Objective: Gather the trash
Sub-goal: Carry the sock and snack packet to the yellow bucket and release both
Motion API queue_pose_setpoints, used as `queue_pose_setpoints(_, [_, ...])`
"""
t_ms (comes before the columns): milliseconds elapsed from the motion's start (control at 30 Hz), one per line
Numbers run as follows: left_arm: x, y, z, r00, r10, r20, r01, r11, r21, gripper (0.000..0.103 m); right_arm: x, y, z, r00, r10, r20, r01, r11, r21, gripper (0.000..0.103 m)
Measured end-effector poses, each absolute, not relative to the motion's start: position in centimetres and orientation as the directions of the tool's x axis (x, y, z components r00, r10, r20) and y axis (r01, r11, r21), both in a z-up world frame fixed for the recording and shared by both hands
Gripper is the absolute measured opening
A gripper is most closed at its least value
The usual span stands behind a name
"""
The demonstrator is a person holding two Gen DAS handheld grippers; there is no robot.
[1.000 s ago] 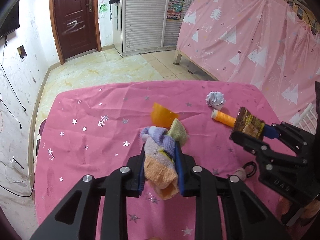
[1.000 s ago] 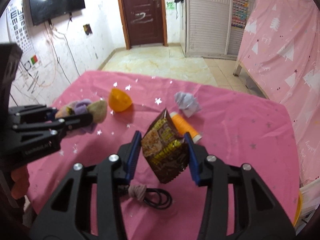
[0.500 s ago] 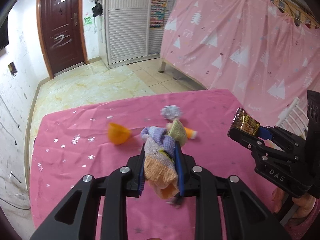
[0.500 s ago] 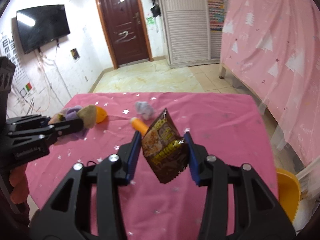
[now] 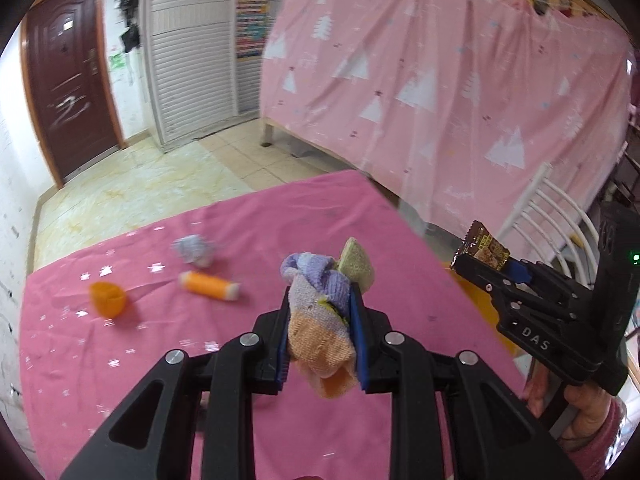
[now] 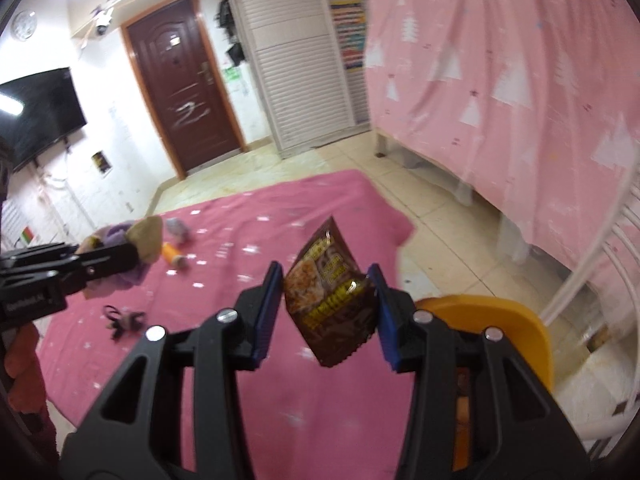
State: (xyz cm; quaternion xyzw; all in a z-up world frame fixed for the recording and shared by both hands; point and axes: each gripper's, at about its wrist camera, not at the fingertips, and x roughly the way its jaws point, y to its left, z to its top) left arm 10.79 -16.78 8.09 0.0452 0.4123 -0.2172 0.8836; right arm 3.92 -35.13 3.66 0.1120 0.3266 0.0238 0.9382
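Note:
My left gripper is shut on a bunched sock striped purple, orange and tan, held above the pink tablecloth. My right gripper is shut on a brown snack wrapper, over the table's right edge beside an orange bin. In the left wrist view the right gripper shows at the right with the wrapper sticking up. On the cloth lie an orange spool, a crumpled paper ball and an orange cup piece.
A black hair tie with a small bundle lies on the cloth near the left. A white chair and pink curtain stand to the right. Tiled floor and a brown door lie beyond the table.
Both grippers have swung rightward across the table, each keeping its item. The orange bin has come into the right wrist view, and the table items have slid left in both views.

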Motion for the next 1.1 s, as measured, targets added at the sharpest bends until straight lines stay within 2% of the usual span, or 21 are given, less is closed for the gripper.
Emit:
queue_pose_setpoints(300, [9.9,-26.3,7.1,0.497,-0.395,-0.773,0.521,0.848,-0.098,0.019,1.9,-42.6,0.6,0.769,0.023,-0.639,0.171,0.955,0.241,0.042])
queue_pose_setpoints(633, [10.2,-34.1,4.8,0.443,-0.377,-0.814,0.558,0.826,-0.079,0.019,1.8,-47.0,-3.7,0.726,0.015,-0.688,0.244,0.929,0.277,0.043])
queue_pose_setpoints(733, [10.3,-35.7,4.0,0.425,-0.369,-0.826,0.564,0.822,-0.077,0.019,1.8,-47.8,-4.3,0.713,0.015,-0.701,0.258,0.924,0.282,0.047])
queue_pose_setpoints(767, [10.5,-36.0,3.8,0.419,-0.370,-0.829,0.564,0.822,-0.081,0.022,1.7,-48.0,-4.4,0.713,0.017,-0.701,0.262,0.921,0.289,0.053])
queue_pose_setpoints(833, [10.6,-36.5,3.4,0.410,-0.367,-0.835,0.564,0.822,-0.084,0.026,1.6,-48.3,-4.4,0.715,0.016,-0.699,0.269,0.916,0.297,0.055])
queue_pose_setpoints(900, [10.6,-36.9,3.1,0.403,-0.363,-0.840,0.564,0.822,-0.085,0.040,1.3,-48.5,-4.4,0.717,0.016,-0.697,0.274,0.913,0.303,0.055])
queue_pose_setpoints(1000, [10.7,-36.9,3.0,0.409,-0.362,-0.838,0.558,0.826,-0.085,0.054,1.1,-48.8,-4.5,0.720,0.016,-0.694,0.280,0.908,0.311,0.055])
queue_pose_setpoints(1100, [10.7,-36.6,3.3,0.416,-0.364,-0.833,0.554,0.828,-0.085,0.056,1.0,-48.9,-4.5,0.720,0.016,-0.694,0.283,0.906,0.314,0.055])
